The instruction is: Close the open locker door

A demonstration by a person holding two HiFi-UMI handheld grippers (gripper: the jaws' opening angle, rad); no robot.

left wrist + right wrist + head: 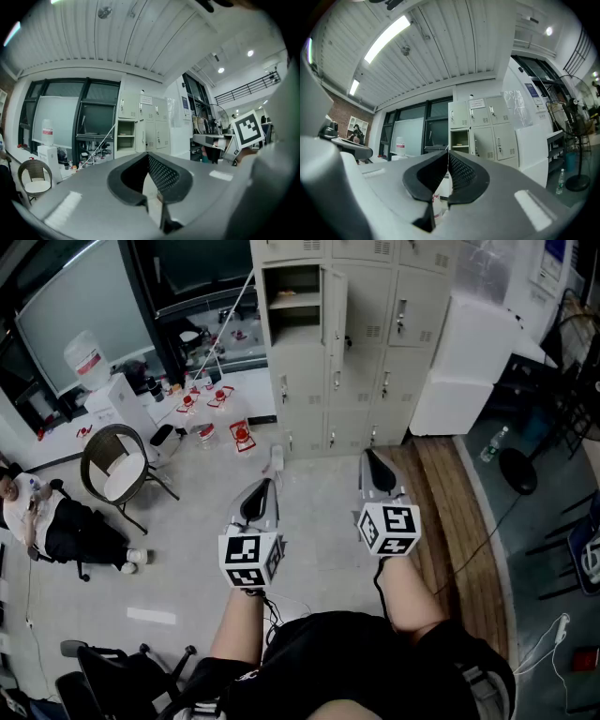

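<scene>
A bank of beige lockers [356, 343] stands across the room. One upper compartment [292, 301] is open, with its door [335, 306] swung out on the right side. Both gripper views look level at that open compartment [125, 136] [460, 139] from a distance. My left gripper [266, 486] [148, 155] is held out over the floor, its tips meeting with nothing between them. My right gripper [368, 457] [448, 152] is beside it, slightly further forward, shut and empty. Both are well short of the lockers.
A tall white box [469, 362] stands right of the lockers, with a floor fan [520, 470] beyond it. Several red-capped bottles [216, 418] sit on the floor at left, near a wicker chair [117, 470] and a seated person [56, 521].
</scene>
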